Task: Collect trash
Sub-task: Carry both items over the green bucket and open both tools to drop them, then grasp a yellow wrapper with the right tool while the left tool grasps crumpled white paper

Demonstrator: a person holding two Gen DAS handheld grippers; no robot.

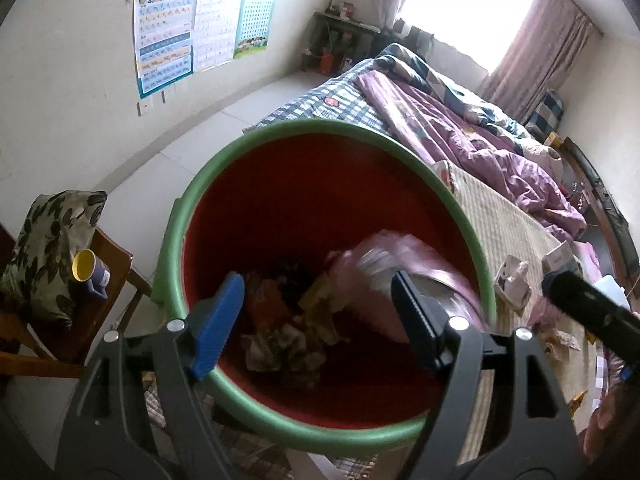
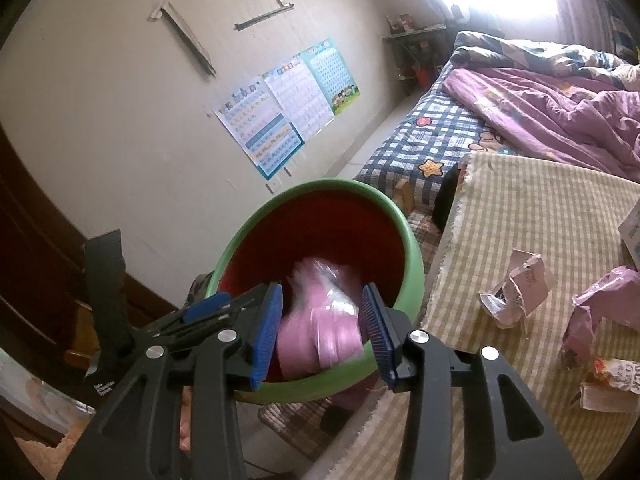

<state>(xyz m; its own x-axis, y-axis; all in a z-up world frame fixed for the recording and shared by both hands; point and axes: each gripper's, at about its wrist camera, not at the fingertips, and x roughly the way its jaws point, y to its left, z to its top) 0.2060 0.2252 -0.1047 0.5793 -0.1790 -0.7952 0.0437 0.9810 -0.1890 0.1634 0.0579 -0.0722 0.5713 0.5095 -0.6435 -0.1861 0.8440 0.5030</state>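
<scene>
Bedside bin (image 2: 408, 272): blurred pink wrapper (image 2: 320, 320) inside.

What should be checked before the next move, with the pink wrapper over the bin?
1. Pink plastic wrapper, blurred, inside the rim of the green bin with red liner: ok.
2. Right gripper jaws spread wider than the wrapper: ok.
3. Wrapper fully released: cannot tell.
4. Left gripper open, holding nothing: ok.
5. Bin has room: ok.
6. Bed mat trash cleared, crumpled white paper carton remaining: not ok.
</scene>
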